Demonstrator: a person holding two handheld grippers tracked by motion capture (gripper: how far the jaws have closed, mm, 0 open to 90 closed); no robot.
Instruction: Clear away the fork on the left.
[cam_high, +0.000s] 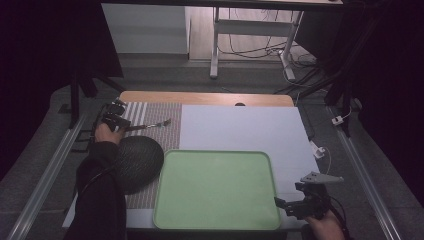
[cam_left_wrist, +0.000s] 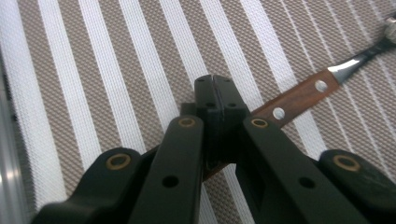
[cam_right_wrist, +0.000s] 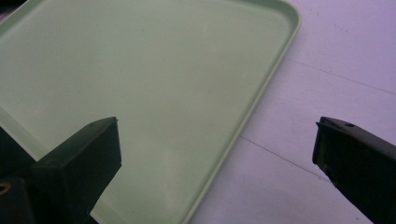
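I count 1 fork (cam_high: 150, 124) w/ wooden handle on the striped mat (cam_high: 162, 112), 1 green tray (cam_high: 216, 190), 1 dark round mat (cam_high: 140, 162). My left gripper (cam_left_wrist: 215, 91) is clamped on the fork handle; right gripper (cam_right_wrist: 215, 144) gapes wide, nothing in it, by the tray's corner. White tabletop (cam_high: 240, 127), dim room, desk legs + cables behind.

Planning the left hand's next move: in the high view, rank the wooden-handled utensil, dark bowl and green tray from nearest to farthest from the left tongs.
1. Wooden-handled utensil: in the left tongs, on the striped mat.
2. Dark bowl: just below, beside the forearm.
3. Green tray: farthest, table centre.
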